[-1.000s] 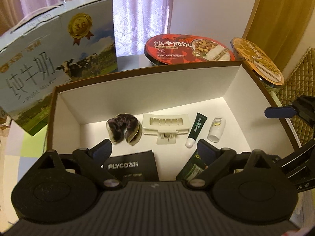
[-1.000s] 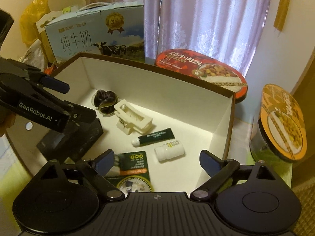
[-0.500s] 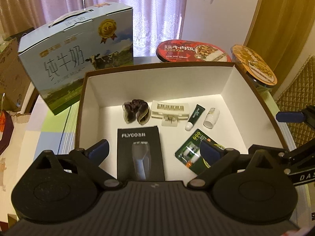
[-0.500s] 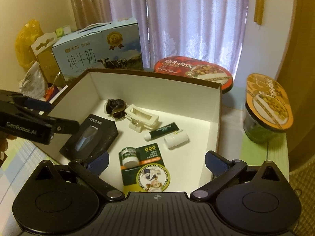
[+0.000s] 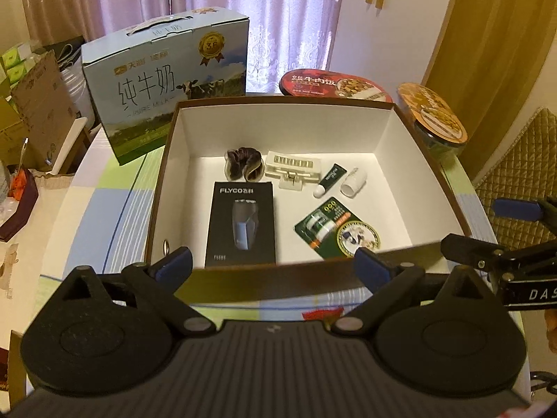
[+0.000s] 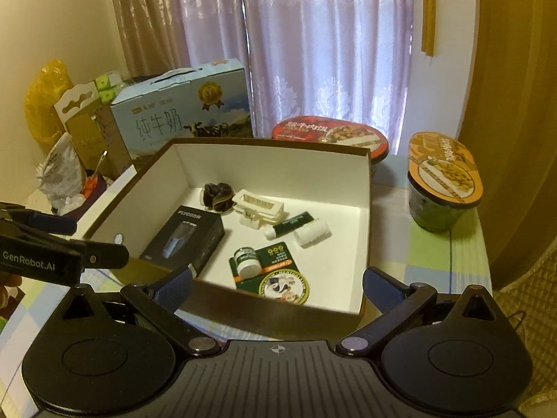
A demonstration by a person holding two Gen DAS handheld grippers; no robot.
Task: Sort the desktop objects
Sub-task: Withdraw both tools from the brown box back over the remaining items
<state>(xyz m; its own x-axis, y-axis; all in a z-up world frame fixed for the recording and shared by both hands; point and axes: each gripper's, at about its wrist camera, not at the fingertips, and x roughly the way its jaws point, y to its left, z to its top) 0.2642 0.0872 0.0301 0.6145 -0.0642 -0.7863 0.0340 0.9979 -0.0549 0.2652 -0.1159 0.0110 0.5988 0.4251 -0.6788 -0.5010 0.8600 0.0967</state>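
- Holding nothing, both the left gripper (image 5: 273,261) and the right gripper (image 6: 276,284) stand released above the near wall of the box (image 5: 348,129); compared with one second ago, both sit higher and farther back, so the whole box now shows.
- Inside the box on the desk (image 5: 115,209), the black shaver carton (image 5: 242,223) looks stiff and light; grasp it across its narrow sides.
- The green blister card (image 5: 336,228) is thin and flat, so it probably needs lifting by an edge.
- The tube (image 5: 329,179) and the white bottle (image 5: 353,183) are small, round and likely to roll.
- The white clip (image 5: 292,167) is rigid; the dark scrunchie (image 5: 243,163) is soft.
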